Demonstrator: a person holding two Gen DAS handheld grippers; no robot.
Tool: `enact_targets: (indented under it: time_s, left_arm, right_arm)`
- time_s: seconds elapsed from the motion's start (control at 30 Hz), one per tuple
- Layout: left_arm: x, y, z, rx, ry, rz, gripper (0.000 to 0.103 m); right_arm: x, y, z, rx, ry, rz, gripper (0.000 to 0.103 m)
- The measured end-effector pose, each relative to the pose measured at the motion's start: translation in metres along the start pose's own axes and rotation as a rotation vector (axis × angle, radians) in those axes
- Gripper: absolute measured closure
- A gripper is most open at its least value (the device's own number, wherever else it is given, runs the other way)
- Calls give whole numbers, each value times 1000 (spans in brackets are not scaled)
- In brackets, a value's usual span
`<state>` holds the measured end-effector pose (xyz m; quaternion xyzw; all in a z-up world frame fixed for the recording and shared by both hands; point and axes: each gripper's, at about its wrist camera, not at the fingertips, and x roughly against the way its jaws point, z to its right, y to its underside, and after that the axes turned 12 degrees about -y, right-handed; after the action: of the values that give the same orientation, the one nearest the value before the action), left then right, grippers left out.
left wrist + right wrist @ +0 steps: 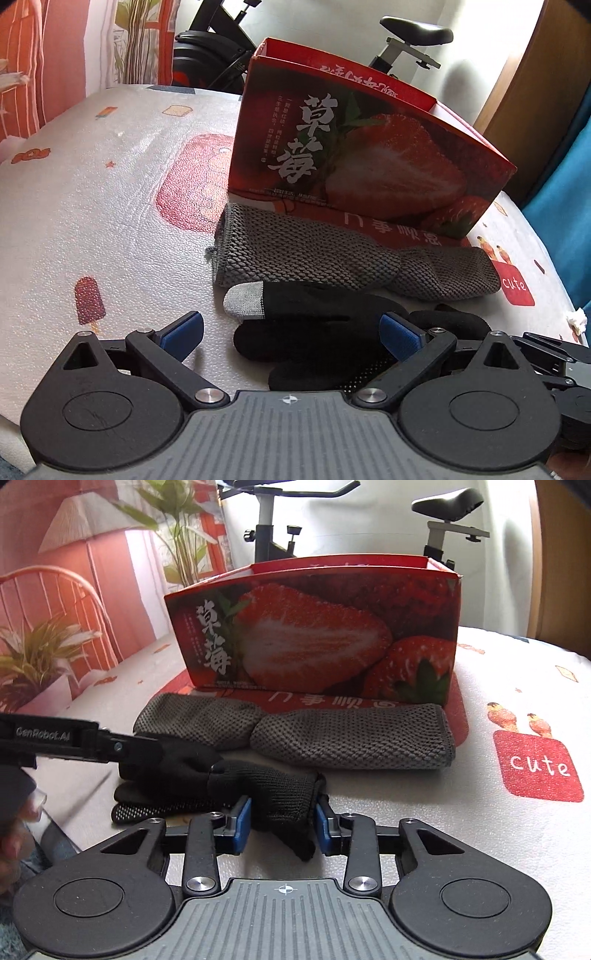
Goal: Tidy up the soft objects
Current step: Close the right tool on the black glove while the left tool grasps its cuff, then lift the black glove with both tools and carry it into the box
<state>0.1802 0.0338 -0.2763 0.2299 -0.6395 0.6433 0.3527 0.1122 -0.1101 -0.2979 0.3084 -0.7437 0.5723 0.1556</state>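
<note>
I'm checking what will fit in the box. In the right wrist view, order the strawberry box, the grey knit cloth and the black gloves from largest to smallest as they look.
1. Strawberry box, clearly largest.
2. Grey knit cloth.
3. Black gloves; nearest the camera and partly hidden, so their rank is unsure.

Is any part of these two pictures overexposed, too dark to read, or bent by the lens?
Left wrist view: wall behind the strawberry box blown out, table edge curved. Right wrist view: black glove too dark for detail, bright backlight behind the box.

Black fingers [236, 825], blue pads [399, 334]
</note>
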Motion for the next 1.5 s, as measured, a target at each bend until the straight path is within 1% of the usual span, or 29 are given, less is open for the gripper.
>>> enact_targets:
  time_s: [0.17,0.3,0.47,0.5,0.53,0.57,0.63,0.67,0.7,0.73,0.77,0.8,0.83,1.0,1.03,1.23,1.37,1.5]
  left_arm:
    - [-6,2,2,5,10,-2,1]
    - [-7,2,5,-4,6,1,1]
    - [-9,1,8,-1,21,10,2]
    - [-9,1,8,-2,23,13,4]
    - [-8,1,9,-5,24,18,10]
    - [-7,2,8,-7,21,23,13]
    - [-6,2,5,1,35,24,25]
    - [-5,2,3,8,43,23,28]
    - [-4,3,1,13,48,23,33]
    - [-4,3,0,15,52,22,36]
    - [-3,4,0,11,59,19,38]
    - [-2,5,0,2,66,17,43]
    - [-2,6,1,-7,79,13,53]
    - [1,12,5,-40,118,14,71]
    - [1,13,7,-43,123,15,74]
    - [2,15,6,-45,127,19,78]
    - [5,16,5,-47,129,29,80]
    - [10,17,7,-73,130,53,82]
  right_arm:
    - [-2,2,2,-1,-8,-3,75]
    - [-3,2,2,7,-9,-5,76]
    - [-4,2,1,12,-7,-6,76]
    - [-4,2,1,14,-6,-7,76]
    - [-4,2,1,15,-6,-7,76]
    - [-4,2,1,14,-6,-8,77]
    - [-3,2,0,14,-6,-8,77]
    - [-3,2,1,16,-7,-9,77]
    - [-3,2,1,18,-6,-9,77]
    - [-3,2,1,18,-6,-9,77]
    - [-3,2,1,19,-7,-9,77]
    - [-3,2,0,21,-8,-10,77]
    - [-4,2,0,23,-9,-11,77]
    - [-4,2,-3,34,-10,-15,78]
    - [-4,2,-3,34,-11,-15,78]
    - [-2,2,-4,40,-14,-10,78]
    - [0,4,-8,54,-18,0,83]
    - [2,4,-11,67,-23,10,85]
